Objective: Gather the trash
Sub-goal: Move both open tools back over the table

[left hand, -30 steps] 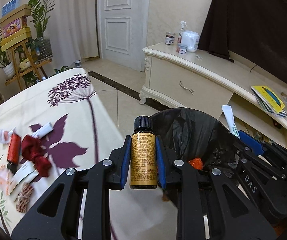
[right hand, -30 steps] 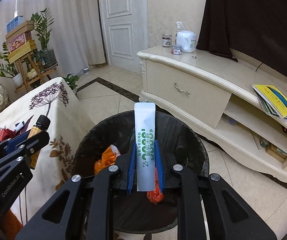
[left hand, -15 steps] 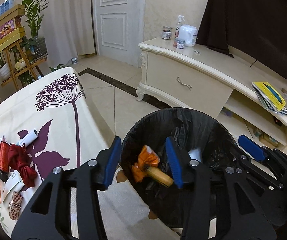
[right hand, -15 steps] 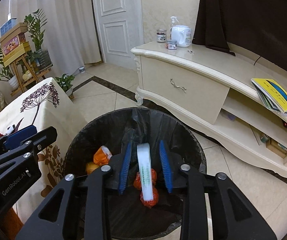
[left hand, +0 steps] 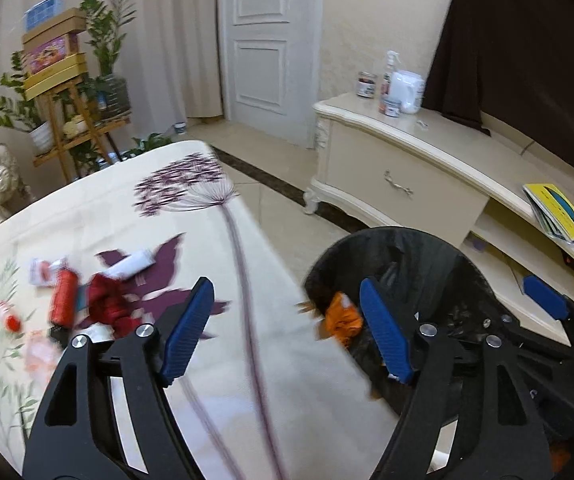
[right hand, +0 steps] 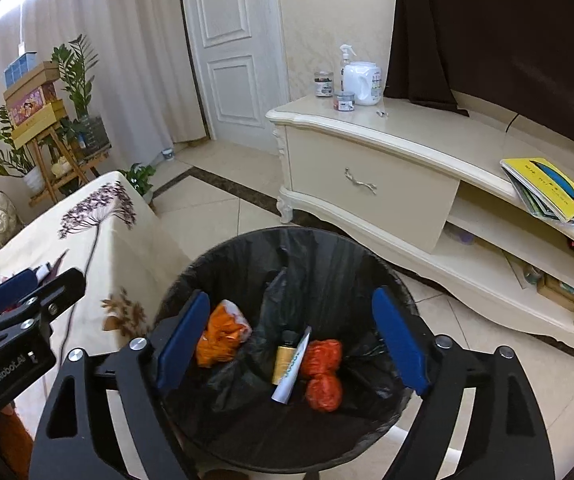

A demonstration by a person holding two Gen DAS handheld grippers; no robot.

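Several scraps of trash (left hand: 87,300) lie clustered at the left of the left wrist view, on the floral tablecloth (left hand: 215,360). Your left gripper (left hand: 287,326) gapes wide, empty. Pick one piece, centre it between the pads, close low. Right gripper (right hand: 291,340), also wide and empty, hangs over the bin (right hand: 287,236), lower centre.

Black hand-held gripper (right hand: 287,340) frames, blue ribbed pads (right hand: 179,340), silver screws, white "GenRobot.AI" lettering
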